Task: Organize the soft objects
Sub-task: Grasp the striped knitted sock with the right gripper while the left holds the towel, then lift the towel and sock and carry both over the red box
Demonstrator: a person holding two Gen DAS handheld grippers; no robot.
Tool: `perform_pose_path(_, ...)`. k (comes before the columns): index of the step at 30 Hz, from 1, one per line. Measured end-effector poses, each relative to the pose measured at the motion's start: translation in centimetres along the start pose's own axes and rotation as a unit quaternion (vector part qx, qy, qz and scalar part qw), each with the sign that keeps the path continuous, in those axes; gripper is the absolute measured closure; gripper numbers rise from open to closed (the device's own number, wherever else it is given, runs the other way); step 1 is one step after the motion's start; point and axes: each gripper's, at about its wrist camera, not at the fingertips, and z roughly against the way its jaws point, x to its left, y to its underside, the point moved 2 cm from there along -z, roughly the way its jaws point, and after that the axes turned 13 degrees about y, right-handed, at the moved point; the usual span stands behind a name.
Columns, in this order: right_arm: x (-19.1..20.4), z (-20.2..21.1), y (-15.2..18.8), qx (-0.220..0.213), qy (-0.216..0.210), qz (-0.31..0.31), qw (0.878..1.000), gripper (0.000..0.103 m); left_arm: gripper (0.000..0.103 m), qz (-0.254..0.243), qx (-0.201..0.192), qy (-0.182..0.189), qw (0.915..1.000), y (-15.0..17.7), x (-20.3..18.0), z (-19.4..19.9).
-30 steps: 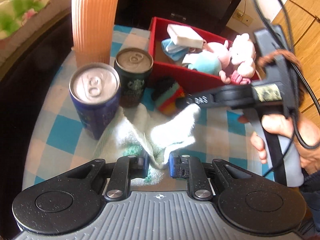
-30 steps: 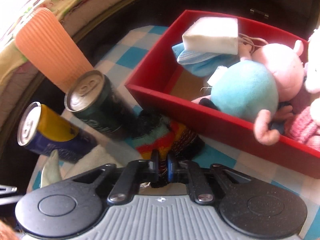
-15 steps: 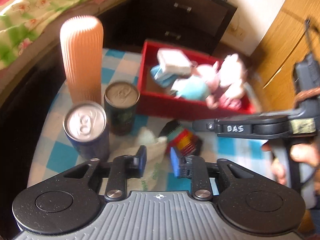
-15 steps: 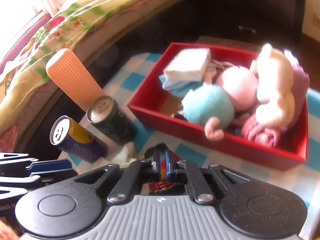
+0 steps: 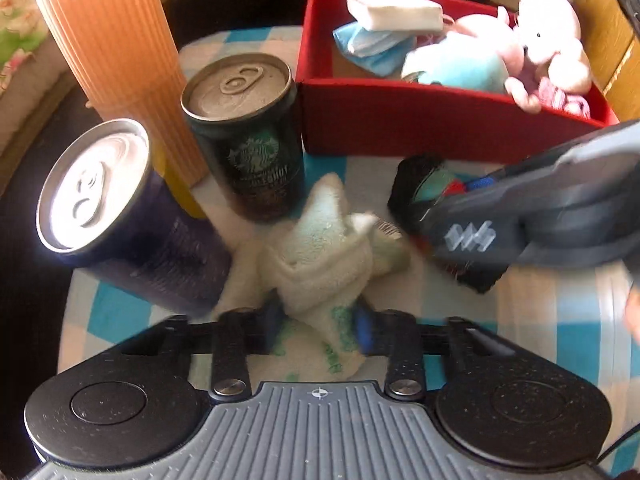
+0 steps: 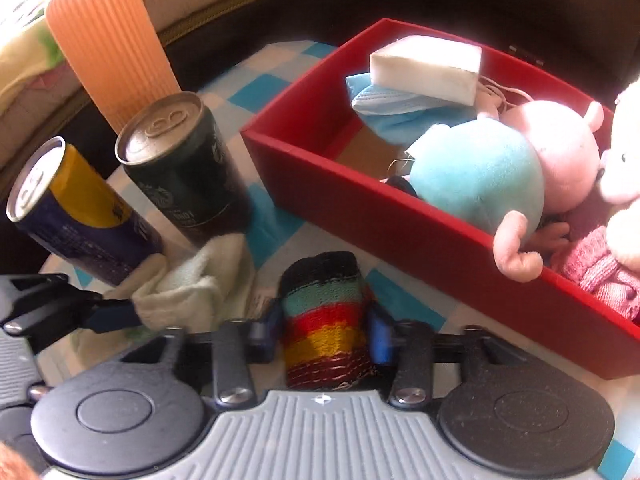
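Note:
A crumpled white towel (image 5: 320, 256) lies on the checked cloth; it also shows in the right wrist view (image 6: 192, 288). My left gripper (image 5: 318, 320) is open with a blue pad on each side of the towel. A striped rainbow sock roll (image 6: 324, 320) lies in front of the red box (image 6: 360, 208); it also shows in the left wrist view (image 5: 424, 188). My right gripper (image 6: 324, 326) is open around the roll. The red box (image 5: 400, 120) holds plush toys (image 6: 480, 176), a blue mask and a white pad.
A green can (image 5: 244, 136), a blue and yellow can (image 5: 128, 216) and a ribbed orange cup (image 5: 112, 40) stand left of the towel. They also show in the right wrist view: green can (image 6: 184, 172), blue can (image 6: 80, 212), cup (image 6: 108, 40). Dark furniture stands behind.
Both grippers came back down to the table. The right gripper, shut on the sock roll before, now stands open around it. The left gripper now straddles the towel.

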Motion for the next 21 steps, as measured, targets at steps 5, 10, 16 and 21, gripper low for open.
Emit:
perform_pose_path(5,-2.4,2.0,0.0,-0.008,-0.022,-0.035,0.999,0.102,0.09,0.044,0.0,0.051,0.9977,0.1,1.3,1.8)
perform_pose_path(10,-3.5,5.9,-0.8,-0.045,-0.044,-0.061,0.996,0.102,0.091,0.054,-0.047,0.089,0.9934,-0.8,0.7,5.3)
perform_pose_path(16,-4.8,10.6,-2.2,-0.111,-0.051,-0.094,0.988,0.102,0.091,0.058,-0.13,0.133,0.9808,-3.9,-0.8,10.2)
perform_pose_path(21,-6.7,14.2,-3.5,-0.168,-0.038,-0.121,0.978,0.102,0.091,0.054,-0.182,0.143,0.9713,-7.2,-2.1,12.3)
